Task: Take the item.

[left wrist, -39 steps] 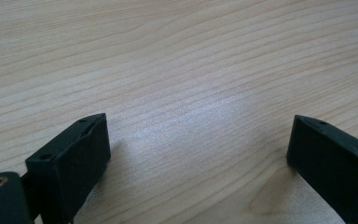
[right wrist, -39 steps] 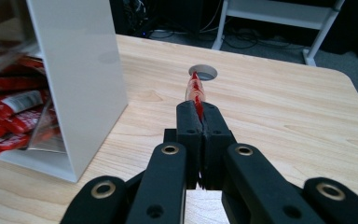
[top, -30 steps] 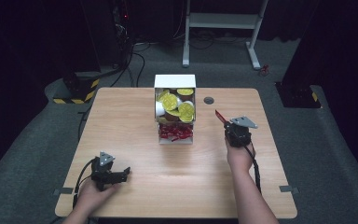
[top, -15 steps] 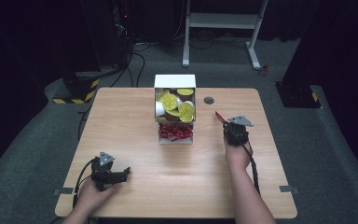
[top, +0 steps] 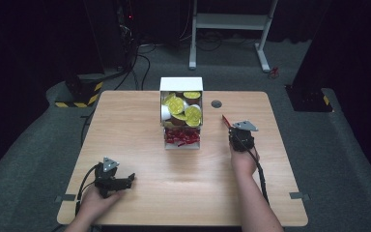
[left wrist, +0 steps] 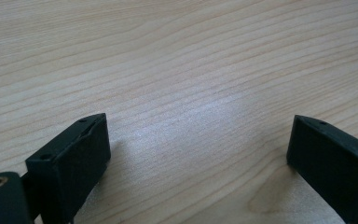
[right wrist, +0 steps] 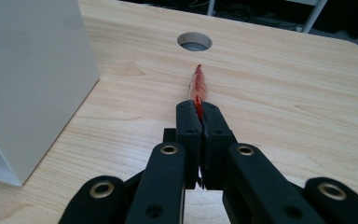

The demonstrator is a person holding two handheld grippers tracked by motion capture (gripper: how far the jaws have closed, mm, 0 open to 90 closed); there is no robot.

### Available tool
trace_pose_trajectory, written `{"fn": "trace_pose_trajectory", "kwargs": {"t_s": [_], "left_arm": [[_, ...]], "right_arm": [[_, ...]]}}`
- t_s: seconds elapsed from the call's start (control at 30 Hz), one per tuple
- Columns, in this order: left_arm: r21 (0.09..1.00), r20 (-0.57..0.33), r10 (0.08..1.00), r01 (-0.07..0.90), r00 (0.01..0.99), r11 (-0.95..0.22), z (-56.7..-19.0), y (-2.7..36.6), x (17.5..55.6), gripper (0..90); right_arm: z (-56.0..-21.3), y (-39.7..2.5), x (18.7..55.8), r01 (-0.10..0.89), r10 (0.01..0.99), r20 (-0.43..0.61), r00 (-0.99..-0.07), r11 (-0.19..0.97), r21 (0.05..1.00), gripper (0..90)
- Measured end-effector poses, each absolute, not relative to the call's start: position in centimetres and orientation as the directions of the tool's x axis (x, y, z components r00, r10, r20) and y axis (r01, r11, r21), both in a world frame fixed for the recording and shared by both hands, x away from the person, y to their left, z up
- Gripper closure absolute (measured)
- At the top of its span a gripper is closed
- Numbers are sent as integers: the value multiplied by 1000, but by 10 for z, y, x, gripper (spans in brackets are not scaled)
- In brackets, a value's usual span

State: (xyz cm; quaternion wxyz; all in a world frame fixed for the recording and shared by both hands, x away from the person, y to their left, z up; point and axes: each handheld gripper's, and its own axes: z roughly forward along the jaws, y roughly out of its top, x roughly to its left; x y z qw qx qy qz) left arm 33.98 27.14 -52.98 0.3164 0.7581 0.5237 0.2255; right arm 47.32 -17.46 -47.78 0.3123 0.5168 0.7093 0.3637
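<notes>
Pale matt wood-grain table (left wrist: 177,60), matt black plastic fingers (right wrist: 200,121), glossy red packet (right wrist: 198,86), smooth white box (right wrist: 28,70)

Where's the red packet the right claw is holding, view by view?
High view: red packet right of centre, sticking out from the right claw toward the white box.
Right gripper view: centre, pinched between the shut jaws.
Left gripper view: bare tabletop between open jaws.
Shared landmark: the table's round hole.
</notes>
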Motion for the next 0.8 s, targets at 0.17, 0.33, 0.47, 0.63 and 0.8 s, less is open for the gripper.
{"fn": "trace_pose_trajectory", "kwargs": {"t_s": [0.17,0.33,0.47,0.63,0.8], "left_arm": [[716,11,937,651,350,-252,-530,271,340,63],[716,10,937,651,350,-251,-530,271,340,63],[716,10,937,651,350,-251,-530,271,340,64],[716,11,937,651,350,-251,-530,271,340,64],[716,11,936,651,351,-252,-530,271,340,64]], "right_arm": [[-487,-175,472,523,958,-74,-278,215,824,874],[-498,-173,471,545,958,-66,-280,215,810,870],[-505,-173,469,557,956,-63,-285,219,801,868],[-510,-171,469,571,955,-58,-292,223,790,867],[-513,-168,469,582,954,-54,-293,223,782,863]]}}
